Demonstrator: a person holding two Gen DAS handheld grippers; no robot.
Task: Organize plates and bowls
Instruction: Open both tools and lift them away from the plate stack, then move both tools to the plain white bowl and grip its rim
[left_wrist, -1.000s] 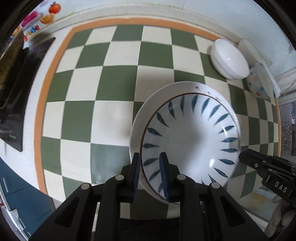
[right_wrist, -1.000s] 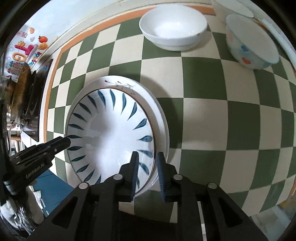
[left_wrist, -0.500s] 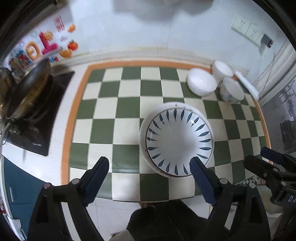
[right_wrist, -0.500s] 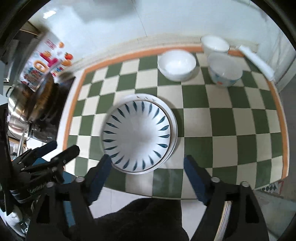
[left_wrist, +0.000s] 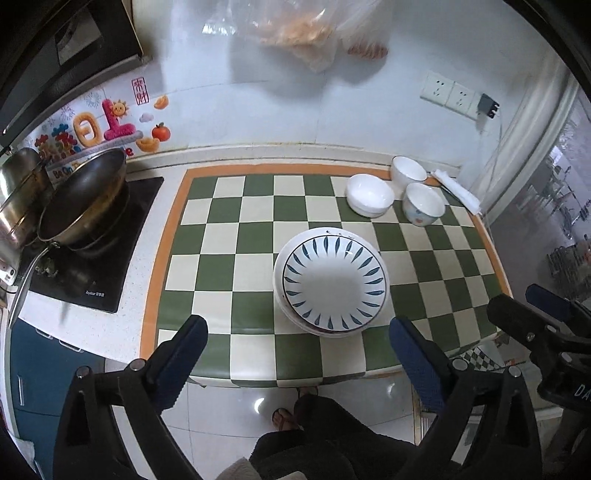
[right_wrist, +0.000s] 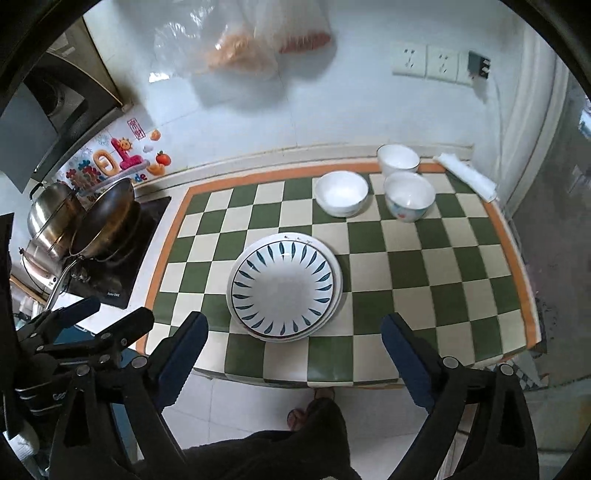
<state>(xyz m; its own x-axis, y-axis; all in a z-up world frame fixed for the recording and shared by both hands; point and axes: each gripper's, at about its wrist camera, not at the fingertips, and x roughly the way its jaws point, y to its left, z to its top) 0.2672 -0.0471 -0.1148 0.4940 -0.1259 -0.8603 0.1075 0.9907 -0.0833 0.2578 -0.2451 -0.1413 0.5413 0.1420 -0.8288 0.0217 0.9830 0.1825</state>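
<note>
On the left, a dark pan (left_wrist: 83, 199) sits on the black stove (left_wrist: 110, 254), next to a shiny steel pot (left_wrist: 16, 192). The left gripper (left_wrist: 295, 363) hangs above the table edge. Its jaws are opening wide and hold nothing. In the middle of the checked table (left_wrist: 229, 236) lies the blue-leaf plate (left_wrist: 334, 286), on top of a white plate (left_wrist: 286, 254). The right gripper (right_wrist: 291, 356) is opening wide too, with nothing in it. At the far right corner stand three bowls: a wide white bowl (left_wrist: 369, 194), a tall white bowl (left_wrist: 408, 173) and a spotted bowl (left_wrist: 423, 203).
</note>
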